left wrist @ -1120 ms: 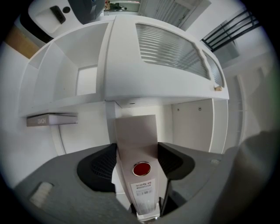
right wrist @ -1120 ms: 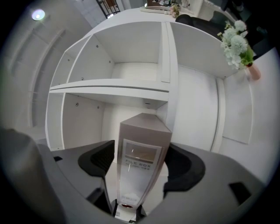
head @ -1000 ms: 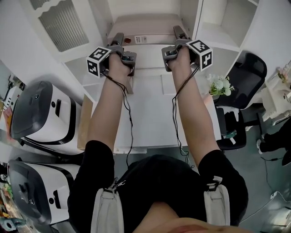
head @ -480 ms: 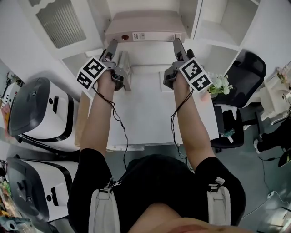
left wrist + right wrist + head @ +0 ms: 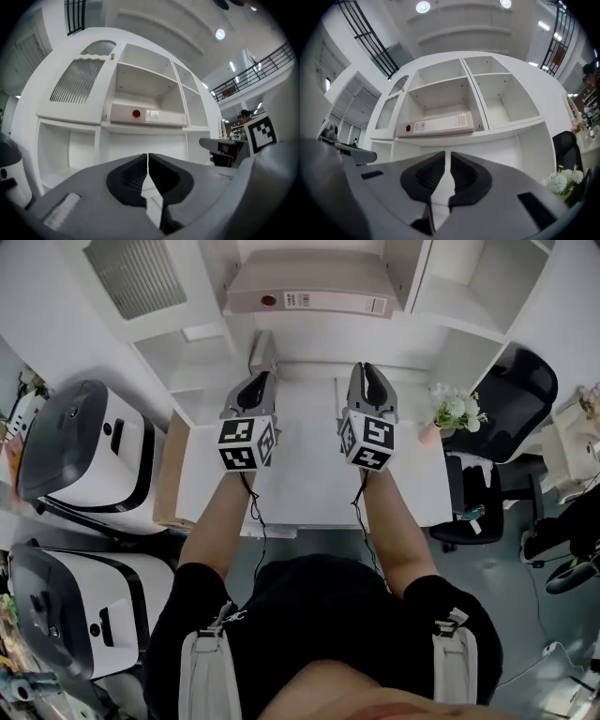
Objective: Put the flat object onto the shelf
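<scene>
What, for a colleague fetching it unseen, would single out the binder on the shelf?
Find the white shelf unit behind the desk. In its middle compartment a binder lies flat. Pinkish-grey against white shelving, it has a red dot on its spine.

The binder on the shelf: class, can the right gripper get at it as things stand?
Probably yes: nothing stands between the right gripper and the binder. The jaws have just been closing on nothing and would need reopening.

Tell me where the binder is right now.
Head view, top centre: the binder lies flat in the white shelf unit's middle compartment, spine outward, between the slatted door on its left and an open cubby on its right.
</scene>
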`<control>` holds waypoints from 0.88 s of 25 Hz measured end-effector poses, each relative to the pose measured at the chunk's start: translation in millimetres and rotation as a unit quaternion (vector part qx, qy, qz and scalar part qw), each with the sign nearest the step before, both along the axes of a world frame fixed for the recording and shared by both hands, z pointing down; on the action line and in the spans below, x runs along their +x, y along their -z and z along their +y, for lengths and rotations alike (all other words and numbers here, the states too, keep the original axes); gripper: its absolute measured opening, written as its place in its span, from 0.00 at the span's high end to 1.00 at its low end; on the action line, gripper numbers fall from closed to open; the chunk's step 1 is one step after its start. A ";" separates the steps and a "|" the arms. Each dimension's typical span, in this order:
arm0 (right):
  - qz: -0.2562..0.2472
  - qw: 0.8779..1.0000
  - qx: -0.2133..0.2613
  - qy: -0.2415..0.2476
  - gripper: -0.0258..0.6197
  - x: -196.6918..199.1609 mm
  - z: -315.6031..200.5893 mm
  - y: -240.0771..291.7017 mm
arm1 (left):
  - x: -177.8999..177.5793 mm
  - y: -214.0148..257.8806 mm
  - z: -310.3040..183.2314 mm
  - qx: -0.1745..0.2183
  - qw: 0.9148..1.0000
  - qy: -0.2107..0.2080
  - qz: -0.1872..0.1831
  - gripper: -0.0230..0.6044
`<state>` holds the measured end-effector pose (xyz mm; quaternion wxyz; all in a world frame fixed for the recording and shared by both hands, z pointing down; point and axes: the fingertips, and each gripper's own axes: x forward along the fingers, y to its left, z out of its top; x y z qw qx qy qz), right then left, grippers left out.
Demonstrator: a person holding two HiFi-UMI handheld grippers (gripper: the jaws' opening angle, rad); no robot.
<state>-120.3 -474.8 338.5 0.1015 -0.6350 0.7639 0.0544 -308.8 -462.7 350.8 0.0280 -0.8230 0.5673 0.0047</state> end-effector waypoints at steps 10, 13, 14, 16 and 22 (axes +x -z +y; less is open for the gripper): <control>0.031 0.998 -0.033 0.047 0.96 -21.4 45.4 -77.3 | 0.8 -69.6 57.6 -0.009 0.999 0.025 0.023 0.94; 0.022 0.997 -0.056 0.055 0.96 -19.8 54.9 -104.0 | -3.6 -88.1 69.8 -0.021 0.999 0.030 0.027 0.94; 0.020 0.996 -0.061 0.058 0.96 -19.5 58.0 -111.6 | -3.9 -96.1 72.6 -0.030 0.999 0.030 0.028 0.94; 0.017 0.996 -0.070 0.062 0.96 -18.2 64.4 -124.4 | -2.3 -110.9 78.0 -0.046 0.998 0.030 0.031 0.94; 0.018 0.994 -0.080 0.072 0.96 -17.7 82.3 -137.5 | 3.7 -123.6 93.5 -0.052 0.998 0.025 0.025 0.94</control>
